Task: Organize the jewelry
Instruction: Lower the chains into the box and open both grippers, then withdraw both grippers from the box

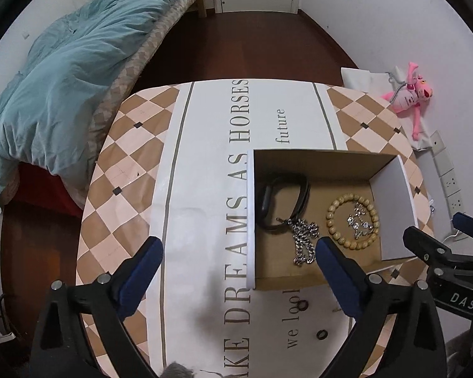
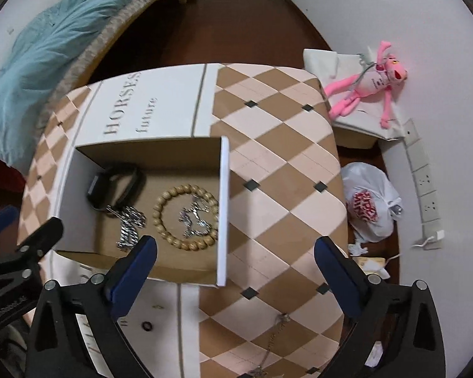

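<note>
Your left gripper [image 1: 239, 271] and right gripper [image 2: 235, 271] gape wide, holding nothing. The thin silver chain necklace [image 2: 272, 340] on the surface is light and floppy; pinch its middle.

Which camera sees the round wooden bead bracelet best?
The right wrist view: the bead bracelet lies whole and large in the cardboard box. In the left wrist view it is smaller, its near edge close behind a fingertip.

- A table [image 1: 135, 170] in a checkered, lettered cloth is carrying an open cardboard box [image 1: 394, 208].
- Two dark rings [image 1: 302, 305] and a thin chain [image 2: 272, 340] are lying on it.
</note>
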A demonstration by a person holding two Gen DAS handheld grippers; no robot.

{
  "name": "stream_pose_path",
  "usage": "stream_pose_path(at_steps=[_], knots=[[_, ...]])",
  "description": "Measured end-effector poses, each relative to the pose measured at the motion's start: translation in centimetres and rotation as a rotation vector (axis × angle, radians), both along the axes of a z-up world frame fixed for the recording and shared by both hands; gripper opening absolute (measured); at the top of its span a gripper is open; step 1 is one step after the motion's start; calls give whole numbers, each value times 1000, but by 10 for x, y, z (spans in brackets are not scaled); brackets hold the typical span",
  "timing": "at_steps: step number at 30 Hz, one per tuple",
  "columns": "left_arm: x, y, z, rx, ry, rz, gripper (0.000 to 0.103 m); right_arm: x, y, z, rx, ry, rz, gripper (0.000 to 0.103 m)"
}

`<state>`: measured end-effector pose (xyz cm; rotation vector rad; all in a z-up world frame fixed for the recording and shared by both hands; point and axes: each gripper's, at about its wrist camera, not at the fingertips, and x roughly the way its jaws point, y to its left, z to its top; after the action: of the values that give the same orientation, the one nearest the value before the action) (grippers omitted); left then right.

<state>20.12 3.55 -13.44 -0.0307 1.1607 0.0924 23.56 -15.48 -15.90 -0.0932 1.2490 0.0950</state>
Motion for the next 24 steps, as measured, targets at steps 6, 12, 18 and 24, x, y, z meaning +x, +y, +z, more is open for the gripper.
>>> stream_pose_path(at_steps=[6, 12, 18, 24], knots=[[-7, -2, 9, 4, -23, 3, 99, -11, -1, 5, -16, -29, -19, 101], [-21, -3, 35, -2, -79, 10, 99, -28, -4, 33, -13, -97, -30, 101], [-43, -11, 68, -7, -140, 0, 99, -54, -8, 70, -12, -177, -38, 101], [-67, -15, 97, -17, -190, -2, 99, -85, -15, 106, 11, -249, -52, 101]])
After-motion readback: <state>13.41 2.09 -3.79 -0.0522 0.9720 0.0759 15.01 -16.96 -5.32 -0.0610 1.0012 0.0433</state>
